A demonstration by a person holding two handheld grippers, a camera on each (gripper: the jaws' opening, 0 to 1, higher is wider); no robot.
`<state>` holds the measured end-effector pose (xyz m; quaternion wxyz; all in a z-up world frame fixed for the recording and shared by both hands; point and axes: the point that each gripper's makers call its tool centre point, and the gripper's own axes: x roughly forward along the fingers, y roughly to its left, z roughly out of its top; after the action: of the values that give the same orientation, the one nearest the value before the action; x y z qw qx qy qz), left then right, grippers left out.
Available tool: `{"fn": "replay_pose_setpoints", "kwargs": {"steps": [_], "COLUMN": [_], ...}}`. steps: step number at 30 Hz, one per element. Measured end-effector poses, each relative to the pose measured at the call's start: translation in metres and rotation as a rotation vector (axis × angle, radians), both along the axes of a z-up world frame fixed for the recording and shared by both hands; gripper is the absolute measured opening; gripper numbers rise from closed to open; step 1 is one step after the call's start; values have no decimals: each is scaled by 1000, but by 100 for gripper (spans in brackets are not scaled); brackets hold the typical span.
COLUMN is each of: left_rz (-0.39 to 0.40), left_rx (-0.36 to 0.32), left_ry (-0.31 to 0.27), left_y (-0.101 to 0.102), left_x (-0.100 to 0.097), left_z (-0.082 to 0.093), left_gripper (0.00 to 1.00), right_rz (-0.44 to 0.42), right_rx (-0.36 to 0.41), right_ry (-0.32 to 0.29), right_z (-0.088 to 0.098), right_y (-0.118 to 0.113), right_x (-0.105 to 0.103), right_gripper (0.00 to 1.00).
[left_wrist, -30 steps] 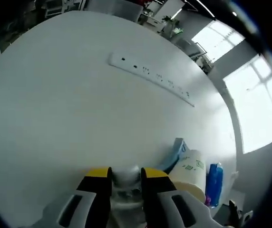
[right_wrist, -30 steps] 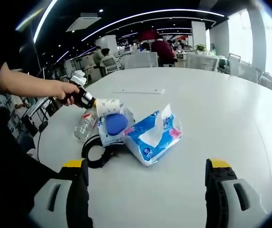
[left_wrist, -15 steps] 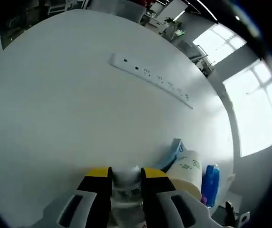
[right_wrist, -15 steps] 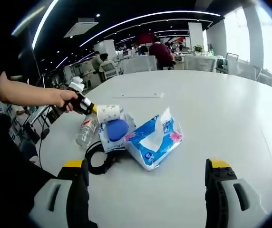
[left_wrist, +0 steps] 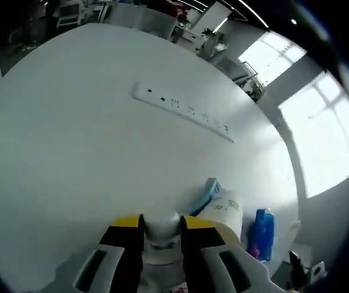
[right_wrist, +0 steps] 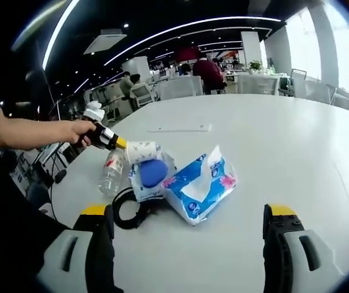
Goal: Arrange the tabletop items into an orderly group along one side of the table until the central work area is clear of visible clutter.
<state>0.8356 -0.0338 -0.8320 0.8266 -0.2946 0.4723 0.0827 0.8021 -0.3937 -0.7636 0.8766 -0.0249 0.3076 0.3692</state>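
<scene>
My left gripper (left_wrist: 161,221) is shut on the white cap of a clear water bottle (left_wrist: 162,239). In the right gripper view a hand holds this left gripper (right_wrist: 110,139) at the table's left side, with the bottle (right_wrist: 110,172) slanting down under it. Beside the cap stands a white paper cup (left_wrist: 226,210) (right_wrist: 141,149). A blue tissue pack (right_wrist: 202,186) (left_wrist: 210,190), a blue-capped white pack (right_wrist: 153,173) and a black cable (right_wrist: 125,210) lie bunched together. My right gripper (right_wrist: 187,212) is open, near the tissue pack, holding nothing.
A long white power strip (left_wrist: 180,110) (right_wrist: 179,129) lies farther out on the round white table (right_wrist: 296,140). A blue bottle (left_wrist: 263,232) sits right of the cup. Chairs and seated people (right_wrist: 208,64) are beyond the far edge.
Both views have drifted slightly with the hands. The left gripper stays shut on the bottle cap and the right stays open. The cluster of items has not moved.
</scene>
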Motion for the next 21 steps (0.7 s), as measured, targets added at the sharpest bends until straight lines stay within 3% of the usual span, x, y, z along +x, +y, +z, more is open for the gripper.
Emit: {"fn": "replay_pose_setpoints", "kwargs": {"steps": [12,21], "left_rz": [-19,-50], "left_rx": [53,107], "left_ry": [-75,-145], "left_y": [-2,-7], "left_x": [-7,-9], "left_z": [23,52], "left_gripper": [20,20], "right_rz": [27,36], "right_rx": [2,0], "right_ry": [-6,-4], "right_z": [1,1], "right_y": [7,8], "right_x": [-1,-4], "right_gripper": [98,98]}}
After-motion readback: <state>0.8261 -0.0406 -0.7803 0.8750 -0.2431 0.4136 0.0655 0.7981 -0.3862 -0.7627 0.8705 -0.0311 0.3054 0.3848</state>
